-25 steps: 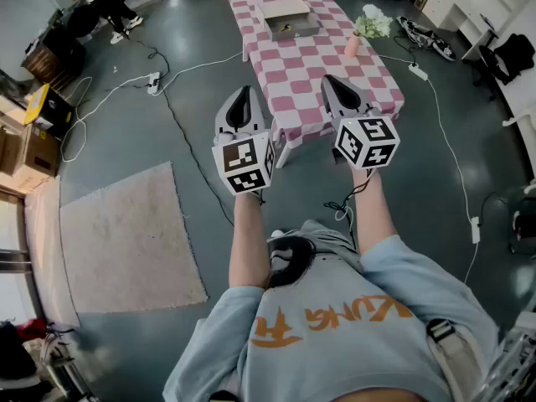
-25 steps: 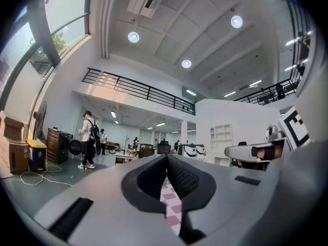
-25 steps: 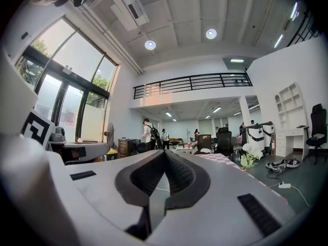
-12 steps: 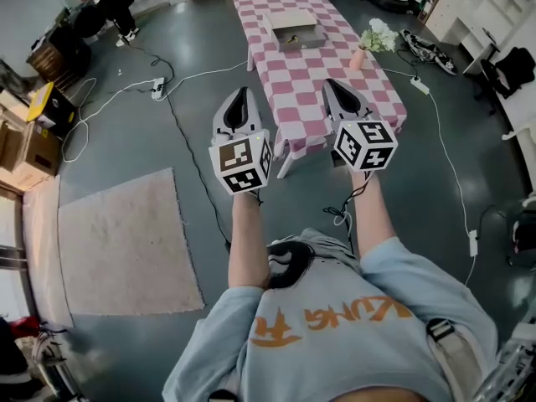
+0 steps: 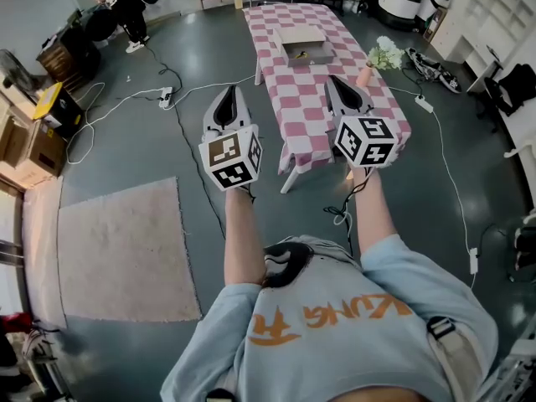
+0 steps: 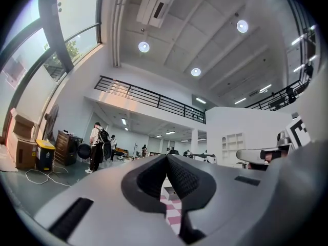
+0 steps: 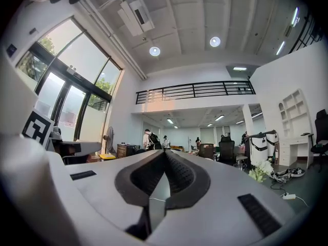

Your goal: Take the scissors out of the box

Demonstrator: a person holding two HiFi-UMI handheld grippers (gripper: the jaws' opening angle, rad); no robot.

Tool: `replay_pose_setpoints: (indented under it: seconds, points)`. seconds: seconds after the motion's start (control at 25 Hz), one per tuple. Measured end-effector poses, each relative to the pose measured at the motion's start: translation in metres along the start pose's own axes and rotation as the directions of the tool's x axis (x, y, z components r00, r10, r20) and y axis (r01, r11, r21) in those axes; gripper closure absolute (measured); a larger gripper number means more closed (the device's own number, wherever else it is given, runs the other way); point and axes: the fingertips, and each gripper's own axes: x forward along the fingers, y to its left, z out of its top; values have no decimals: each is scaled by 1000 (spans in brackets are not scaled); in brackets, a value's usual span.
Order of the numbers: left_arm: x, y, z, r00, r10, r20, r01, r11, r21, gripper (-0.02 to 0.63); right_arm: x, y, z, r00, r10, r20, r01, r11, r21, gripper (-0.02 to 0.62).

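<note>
Head view: the box (image 5: 303,44) sits on the far half of the checked table (image 5: 311,111). The scissors in it are too small to make out. The left gripper (image 5: 228,92) is off the table's near left side and the right gripper (image 5: 337,80) is before its near end. Both are well short of the box, jaws pressed together, empty.

Contents of the box (image 5: 303,42) on the checkered table (image 5: 301,99) are too small to identify. The right gripper (image 5: 335,82) covers part of the table's right side. The left gripper (image 6: 166,159) blocks most of the table in its own view.
</note>
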Motion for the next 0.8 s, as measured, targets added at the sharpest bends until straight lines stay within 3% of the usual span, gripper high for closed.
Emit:
replay_pose_setpoints:
  seconds: [0.64,0.8]
  points:
    - [-10,24,25,999,39,37,-40,999,33,586,25,26,14,997,76,33,-77,997,13,598]
    - [-9,23,37,996,36,82,-40,998,52,586,29,24,20,996,77,51,-77,997,17,598]
